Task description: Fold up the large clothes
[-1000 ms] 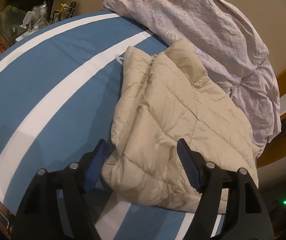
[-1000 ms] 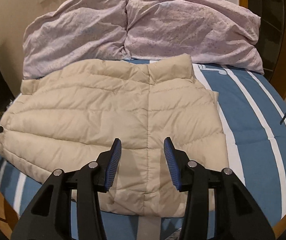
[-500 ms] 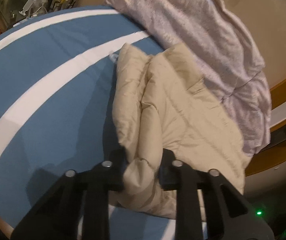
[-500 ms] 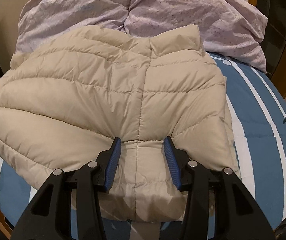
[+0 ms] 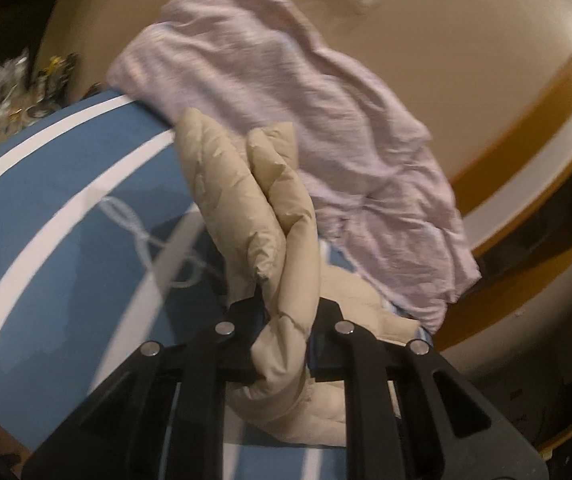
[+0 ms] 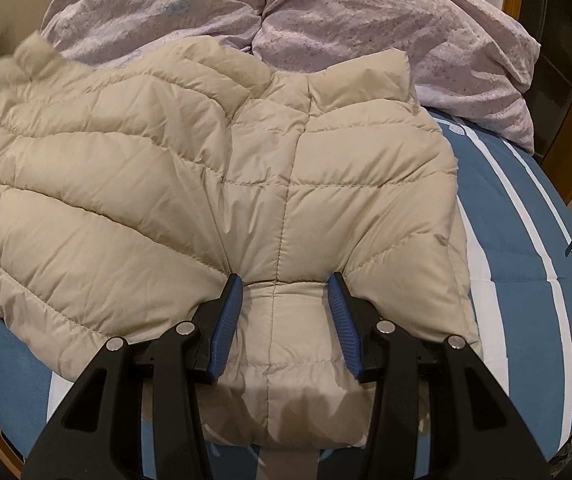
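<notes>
The beige jacket (image 6: 214, 184) lies on the blue striped bed (image 6: 526, 240), filling the centre and left of the right wrist view, its collar toward the pink duvet (image 6: 326, 12) at the top of the frame. One edge is off the bed: in the left wrist view the left gripper (image 5: 286, 344) pinches a thick bunch of that padding at lower centre, jaws closing on it, and the fabric rises from the pads as a puffy ridge running up the middle of the frame. Lifting by a gathered edge like this is probably meant to carry that side over the rest of the jacket for a fold.

The right gripper (image 6: 286, 320) sits low in its own frame, fingers (image 6: 228, 320) partly spread and pressed down into the hem either side of the centre seam; the padding puckers around them. It grips nothing (the pads straddle the fabric rather than squeeze it), and it looks placed there as an anchor, holding the hem while the other side is raised. The jacket's far left edge is blurred in this view.
</notes>
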